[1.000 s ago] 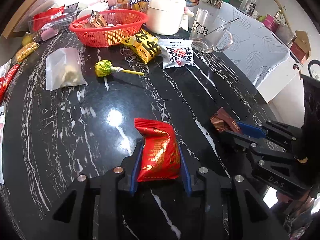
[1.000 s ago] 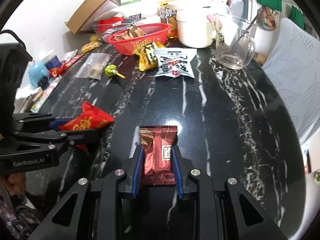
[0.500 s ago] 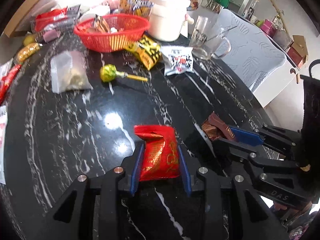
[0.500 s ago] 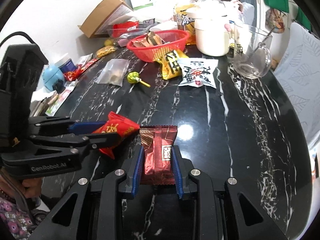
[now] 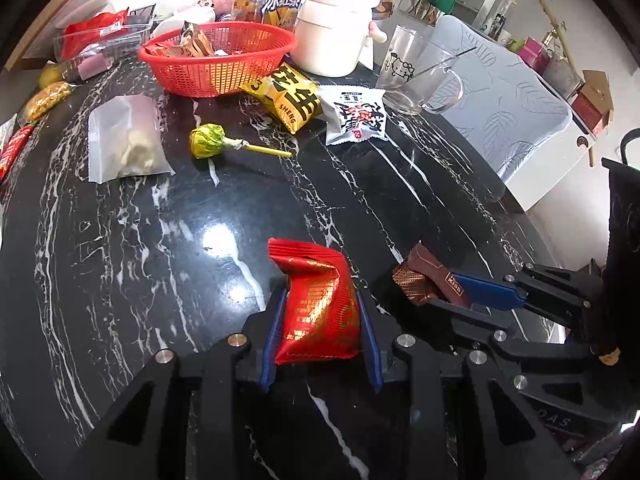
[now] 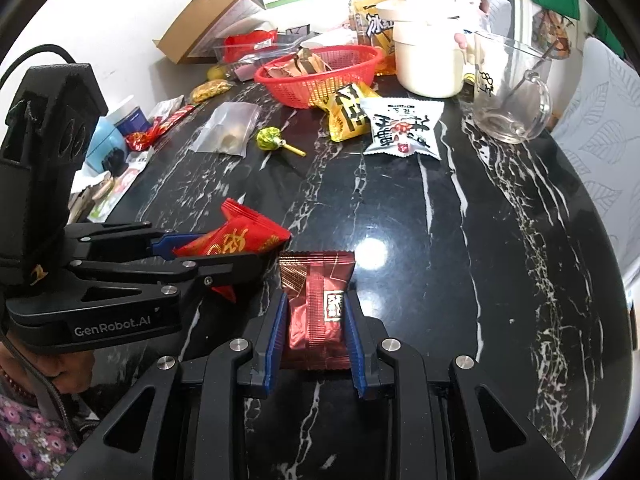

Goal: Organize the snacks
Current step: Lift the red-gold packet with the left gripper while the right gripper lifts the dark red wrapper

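Nearest, the left gripper is clamping a red packet and the right gripper a brown packet, both pointing lengthwise toward the red basket sitting far ahead, slightly leftward.

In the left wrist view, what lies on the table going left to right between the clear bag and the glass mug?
clear bag → lollipop → yellow snack pack → white snack pack → glass mug
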A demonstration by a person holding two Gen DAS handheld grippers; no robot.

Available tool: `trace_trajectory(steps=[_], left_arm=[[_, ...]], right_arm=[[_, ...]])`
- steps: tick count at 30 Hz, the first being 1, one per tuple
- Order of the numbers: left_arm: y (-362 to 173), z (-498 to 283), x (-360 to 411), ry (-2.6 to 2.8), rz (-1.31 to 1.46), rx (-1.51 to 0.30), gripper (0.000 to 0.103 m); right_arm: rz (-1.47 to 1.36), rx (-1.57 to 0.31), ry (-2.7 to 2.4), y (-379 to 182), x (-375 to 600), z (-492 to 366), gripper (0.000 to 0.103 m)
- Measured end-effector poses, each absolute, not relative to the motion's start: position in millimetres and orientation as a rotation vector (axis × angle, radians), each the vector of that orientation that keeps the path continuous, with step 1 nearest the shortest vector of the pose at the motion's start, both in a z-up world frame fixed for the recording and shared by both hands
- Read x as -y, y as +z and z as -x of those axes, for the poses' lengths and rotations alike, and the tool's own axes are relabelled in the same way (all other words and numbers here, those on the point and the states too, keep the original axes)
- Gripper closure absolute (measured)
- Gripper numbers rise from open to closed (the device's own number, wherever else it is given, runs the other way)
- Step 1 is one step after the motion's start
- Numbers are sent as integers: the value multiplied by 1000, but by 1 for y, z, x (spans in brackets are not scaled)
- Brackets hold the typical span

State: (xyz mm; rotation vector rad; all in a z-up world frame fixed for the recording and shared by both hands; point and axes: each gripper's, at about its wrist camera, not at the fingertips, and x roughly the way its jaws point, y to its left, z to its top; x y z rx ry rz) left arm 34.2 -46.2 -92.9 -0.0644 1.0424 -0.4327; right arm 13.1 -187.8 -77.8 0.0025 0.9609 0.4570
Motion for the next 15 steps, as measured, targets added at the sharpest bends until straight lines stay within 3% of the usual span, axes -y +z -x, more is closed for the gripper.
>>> trace_trajectory(steps=[15], left_arm=[[-53,-31,38,-487,79,-954,70]], right_arm=[[-8,-895,493,-48,182,-15,75]])
